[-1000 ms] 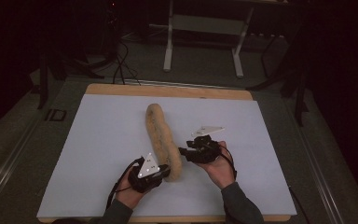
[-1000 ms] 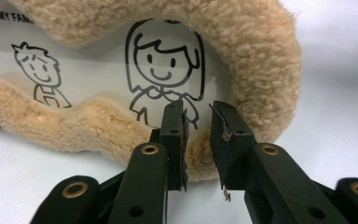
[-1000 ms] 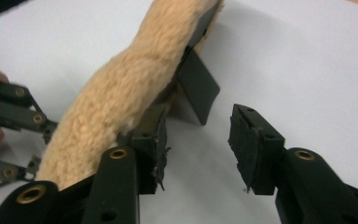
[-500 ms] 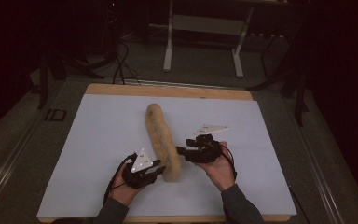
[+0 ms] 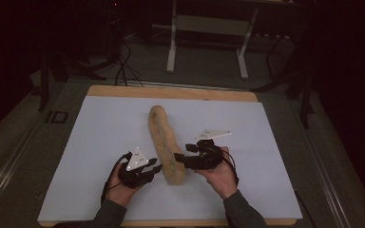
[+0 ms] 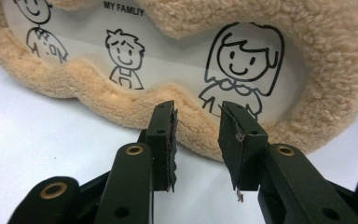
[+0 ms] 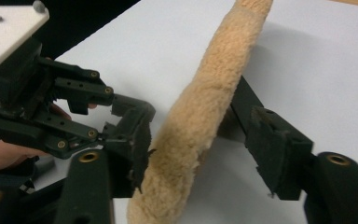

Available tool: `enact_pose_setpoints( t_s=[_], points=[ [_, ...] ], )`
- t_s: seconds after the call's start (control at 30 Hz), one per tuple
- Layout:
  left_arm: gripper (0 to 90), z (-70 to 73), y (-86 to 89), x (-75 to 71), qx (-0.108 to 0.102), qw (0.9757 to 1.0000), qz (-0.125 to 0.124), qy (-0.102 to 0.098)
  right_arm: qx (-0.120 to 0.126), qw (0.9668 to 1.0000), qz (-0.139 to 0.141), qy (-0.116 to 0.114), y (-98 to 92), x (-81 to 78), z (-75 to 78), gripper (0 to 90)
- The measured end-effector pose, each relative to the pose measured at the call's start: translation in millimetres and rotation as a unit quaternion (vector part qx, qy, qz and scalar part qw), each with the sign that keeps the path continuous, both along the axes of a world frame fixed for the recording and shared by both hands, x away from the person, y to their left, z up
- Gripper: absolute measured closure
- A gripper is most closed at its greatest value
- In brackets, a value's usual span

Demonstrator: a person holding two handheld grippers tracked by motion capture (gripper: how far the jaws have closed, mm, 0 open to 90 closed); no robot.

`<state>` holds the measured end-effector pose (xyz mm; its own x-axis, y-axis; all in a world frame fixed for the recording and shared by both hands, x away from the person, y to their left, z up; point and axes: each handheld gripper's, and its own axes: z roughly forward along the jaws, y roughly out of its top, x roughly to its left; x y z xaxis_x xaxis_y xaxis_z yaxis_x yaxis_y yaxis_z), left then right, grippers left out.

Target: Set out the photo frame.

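Note:
A long tan plush picture frame (image 5: 163, 135) stands on its long edge on the white mat (image 5: 100, 142). Its clear window (image 6: 177, 60), printed with cartoon figures and "MY FAMILIY", faces my left gripper. My left gripper (image 5: 155, 169) is just left of the frame's near end. Its jaws have just been opening, and in the left gripper view the left gripper (image 6: 196, 112) is open and holds nothing, short of the fuzzy rim. My right gripper (image 5: 179, 159) has also been opening. In the right gripper view the right gripper (image 7: 205, 149) straddles the plush rim (image 7: 200, 116), with the right jaw clear of it.
The mat covers a wooden table top (image 5: 171, 92). Beyond the far edge a white metal stand (image 5: 209, 28) and cables (image 5: 123, 66) sit on the dark floor. Bare mat lies to the left and right of the frame.
My left gripper has drawn back to the left, off the frame's near end, and its jaws have spread. The right gripper's jaws have widened around the rim; that hand stayed put.

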<state>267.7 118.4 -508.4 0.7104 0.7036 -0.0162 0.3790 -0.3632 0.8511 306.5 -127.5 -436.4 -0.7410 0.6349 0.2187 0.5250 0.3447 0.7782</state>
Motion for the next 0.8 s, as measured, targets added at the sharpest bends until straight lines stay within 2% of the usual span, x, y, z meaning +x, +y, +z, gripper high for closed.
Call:
enact_pose_setpoints(
  t_s=[0.1, 0.33, 0.47, 0.63, 0.8],
  points=[
    [66.4, 0.7, 2.0, 0.5, -0.002, 1.0000, 0.003, 0.001, 0.001, 1.0000, 0.004, 0.001, 3.2, -2.2, -2.0, 35.3],
    [66.3, 1.1, 6.0, 1.9, -0.007, 0.9999, 0.011, 0.003, -0.016, 0.9998, 0.007, 0.007, 10.6, -4.9, -10.4, 30.4],
    [66.4, 1.4, 7.3, 2.3, -0.007, 0.9999, 0.014, 0.004, -0.027, 0.9993, 0.011, 0.025, 15.4, -4.3, -17.7, 30.2],
    [66.4, 1.5, 8.7, 2.9, -0.007, 0.9998, 0.016, 0.004, -0.028, 0.9990, 0.014, 0.032, 19.4, -4.2, -25.0, 24.0],
    [66.4, 1.8, 9.9, 3.1, -0.008, 0.9998, 0.018, 0.006, -0.036, 0.9988, 0.016, 0.029, 23.2, -5.8, -29.2, 16.6]
  ],
)
